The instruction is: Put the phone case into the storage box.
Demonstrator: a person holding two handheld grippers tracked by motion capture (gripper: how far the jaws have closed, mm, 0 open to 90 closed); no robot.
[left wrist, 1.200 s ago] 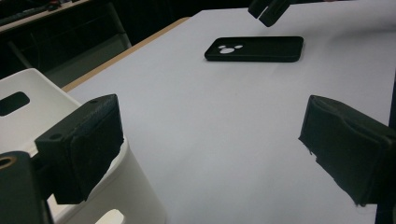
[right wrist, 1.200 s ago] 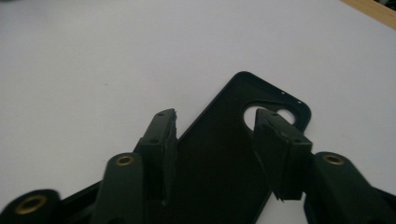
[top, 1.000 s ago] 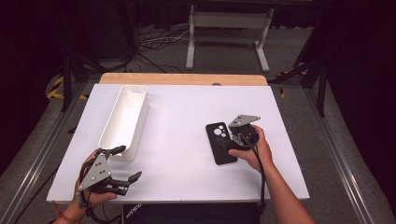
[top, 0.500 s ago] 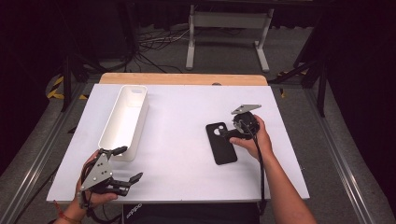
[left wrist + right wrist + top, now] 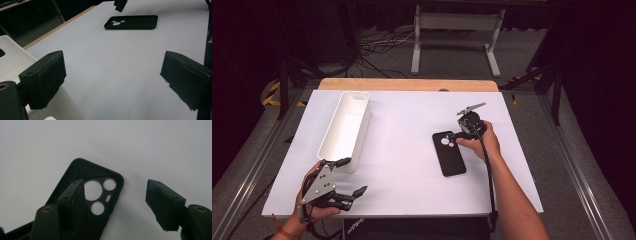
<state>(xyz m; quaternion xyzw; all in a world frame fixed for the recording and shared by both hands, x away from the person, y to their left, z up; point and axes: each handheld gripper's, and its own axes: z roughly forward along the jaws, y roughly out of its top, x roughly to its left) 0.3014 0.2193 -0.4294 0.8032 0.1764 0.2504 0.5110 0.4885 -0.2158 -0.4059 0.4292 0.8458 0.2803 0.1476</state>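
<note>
A black phone case (image 5: 450, 154) lies hollow side up on the white table (image 5: 412, 125), right of centre, with its camera holes at the far end. My right gripper (image 5: 458, 134) is at that far end. In the right gripper view (image 5: 115, 187) one jaw hangs over the inside of the case (image 5: 82, 170) and the other over bare table beyond its rim. The jaws have just been closing, with the case's rim between them, but the pads do not press on it. My left gripper (image 5: 352, 176) stands open at the near left corner, with nothing between its jaws (image 5: 112, 80).
A long white bin (image 5: 344, 130) stands at the left, just beyond my left gripper, and its wall (image 5: 10, 57) is close to the left jaw. A wooden strip (image 5: 407, 85) edges the table's far side. Dark floor, cables and a stand lie behind.
My right gripper has moved toward the far end of the phone case, from beside its middle to its camera holes. The case and the left gripper have stayed where they were.
</note>
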